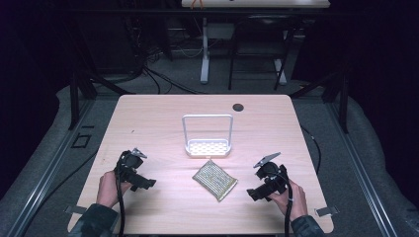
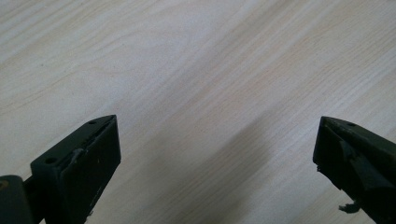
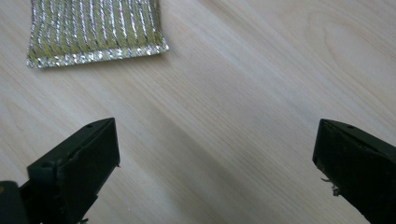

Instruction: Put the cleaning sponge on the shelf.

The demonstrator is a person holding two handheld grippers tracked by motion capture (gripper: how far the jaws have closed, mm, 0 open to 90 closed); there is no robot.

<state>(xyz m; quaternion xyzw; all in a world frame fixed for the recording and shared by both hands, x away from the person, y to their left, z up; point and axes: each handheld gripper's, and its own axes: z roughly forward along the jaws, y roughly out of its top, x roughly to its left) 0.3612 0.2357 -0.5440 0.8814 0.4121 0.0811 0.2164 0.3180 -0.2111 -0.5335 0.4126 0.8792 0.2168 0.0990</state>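
Note:
A gold and silver scouring sponge [image 1: 214,180] lies flat on the wooden table [image 1: 148,113], just in front of a small white rack [image 1: 207,146] with a perforated base and a tall wire loop. In the right gripper view the sponge [image 3: 95,30] is at the upper left, ahead of the jaws and apart from them. My right gripper [image 1: 253,193] stands to the sponge's right, open with nothing between its jaws [image 3: 215,154]. My left gripper [image 1: 146,183] is at the table's left front, open over bare wood [image 2: 217,154].
A dark round grommet [image 1: 238,106] sits near the table's far edge. Cables trail from both grippers toward the front edge. Beyond the table are a dark floor, cables and the legs of another desk [image 1: 204,54].

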